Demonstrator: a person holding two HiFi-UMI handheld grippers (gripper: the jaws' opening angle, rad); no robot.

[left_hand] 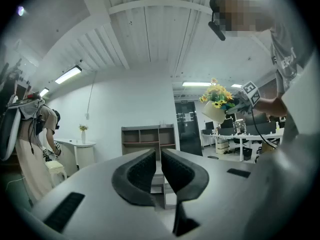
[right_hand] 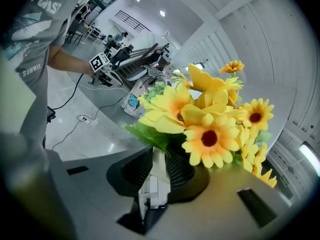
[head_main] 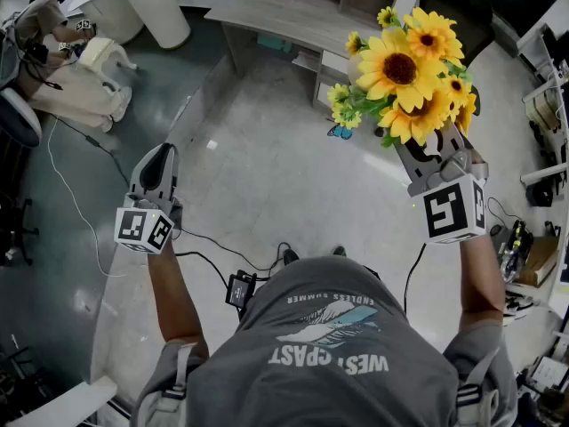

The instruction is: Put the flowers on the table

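Nearest, below the flowers (head_main: 404, 69), the person's grey printed shirt (head_main: 338, 354) filled the bottom of the head view. Just under the blooms, the right gripper (head_main: 437, 154) had its ribbed black jaws pressed onto the thin white wall of the vase (right_hand: 159, 164), one pad on each side. The flowers were thus held up in the air, well clear of the tabletop (head_main: 284, 12).

Far to the left of the flowers and lower, the left gripper (head_main: 158, 163) hung over the floor (head_main: 267, 176). Its dark textured jaws were drawn almost together with only a slit between, and nothing was in it.

Below and left of the flowers, thin black cables (head_main: 213, 247) and a small black box (head_main: 240, 289) lay on the glossy pale grey floor. A small blue butterfly-shaped thing (head_main: 340, 132) showed just beside the lower leaves.

The petals were bright yellow round dark centres, with green leaves beneath, and they hid most of the vase from above.

Beyond the flowers stood the grey wood-grain tabletop with open shelves under it. Far left of them were a white rounded cabinet (head_main: 147, 3) and a person in beige (head_main: 67, 69).
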